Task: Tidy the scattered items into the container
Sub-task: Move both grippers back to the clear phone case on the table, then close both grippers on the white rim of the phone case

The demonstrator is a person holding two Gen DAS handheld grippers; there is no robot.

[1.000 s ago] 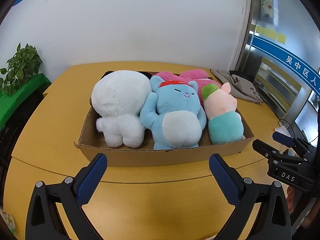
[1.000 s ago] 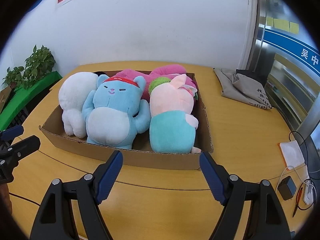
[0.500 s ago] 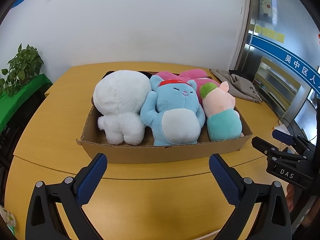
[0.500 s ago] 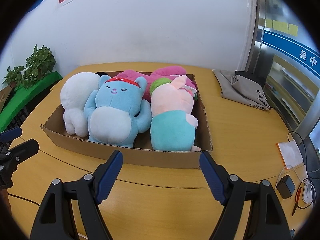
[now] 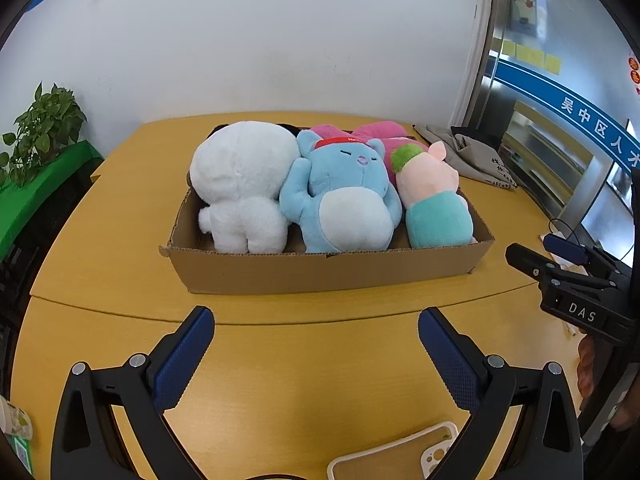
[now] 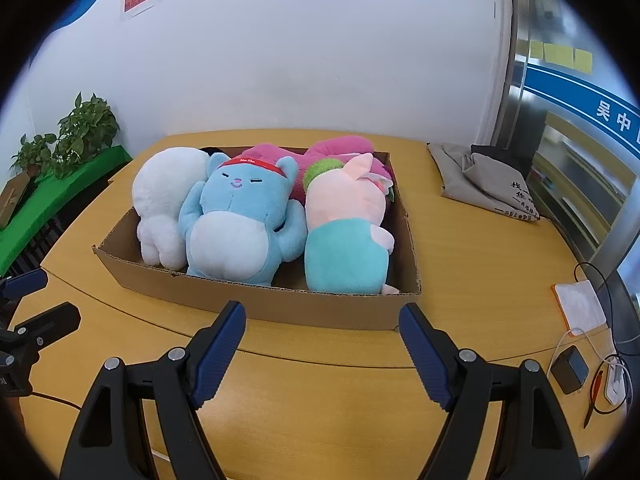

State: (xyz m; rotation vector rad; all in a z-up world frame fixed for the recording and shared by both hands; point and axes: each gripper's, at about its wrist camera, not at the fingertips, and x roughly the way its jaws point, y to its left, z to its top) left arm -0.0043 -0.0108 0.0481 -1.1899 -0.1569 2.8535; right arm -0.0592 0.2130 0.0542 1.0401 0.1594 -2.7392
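Already the white plush (image 5: 240, 184), blue plush (image 5: 340, 200), pink-and-teal plush (image 5: 434, 204) and magenta plush (image 6: 336, 152) lie packed inside the cardboard box (image 5: 320, 274). Both the left gripper (image 5: 316, 340) and right gripper (image 6: 322, 334) hover wide open and empty, just short of the box. Piled above its rim, a nudged toy could tumble out. Only the left view shows a phone case (image 5: 400, 456) nearest the camera; only the right shows a charger (image 6: 570, 368) beside the box.

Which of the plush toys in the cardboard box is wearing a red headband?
The blue plush toy in the middle, between the white plush toy and the pink-and-teal plush toy; neither neighbour has a headband.
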